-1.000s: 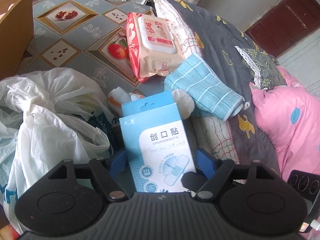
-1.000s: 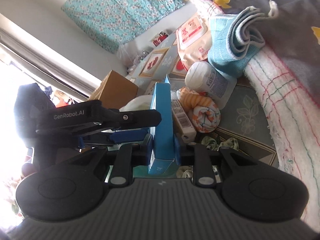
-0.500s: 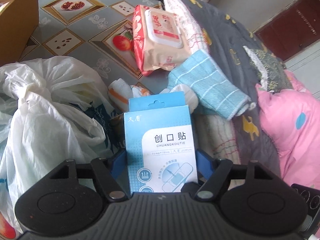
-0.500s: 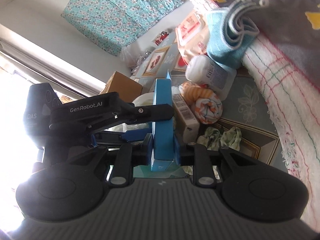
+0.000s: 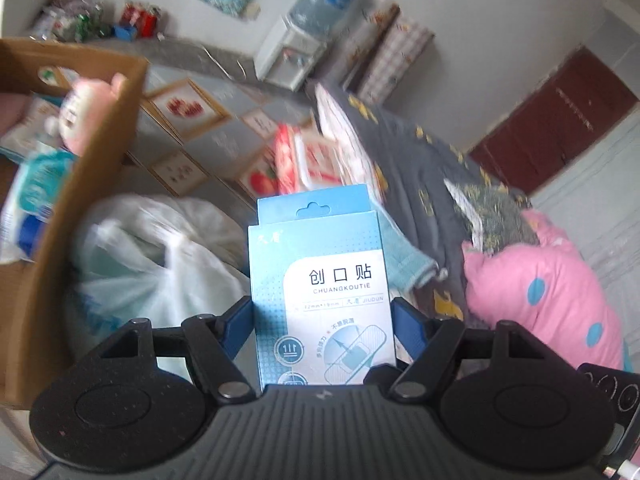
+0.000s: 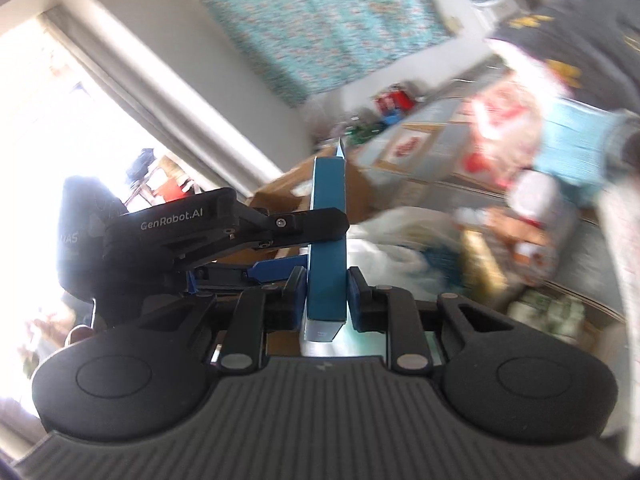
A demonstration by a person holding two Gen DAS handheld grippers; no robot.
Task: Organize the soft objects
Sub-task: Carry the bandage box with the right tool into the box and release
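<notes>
A blue bandage box (image 5: 320, 280) stands upright, held in the air by both grippers. My left gripper (image 5: 322, 314) is shut on its two narrow sides, with the printed face toward the camera. In the right wrist view the same box (image 6: 326, 240) shows edge-on, with my right gripper (image 6: 326, 300) shut across its thin body low down. The left gripper's fingers (image 6: 312, 220) reach in from the left and clasp the box higher up. An open cardboard carton (image 5: 92, 184) with a pink plush toy (image 5: 84, 120) and soft packs inside lies to the left.
A tied white plastic bag (image 5: 160, 256) lies under the box. A red wet-wipes pack (image 5: 316, 156), a blue towel (image 5: 404, 256), a grey quilt (image 5: 420, 184) and a pink quilt (image 5: 540, 300) lie right. A white bottle (image 6: 536, 196) lies among small items on the patterned mat.
Both grippers have risen together with the box. The views have tipped up, so the carton and the far wall now show and the clutter sits lower and blurred.
</notes>
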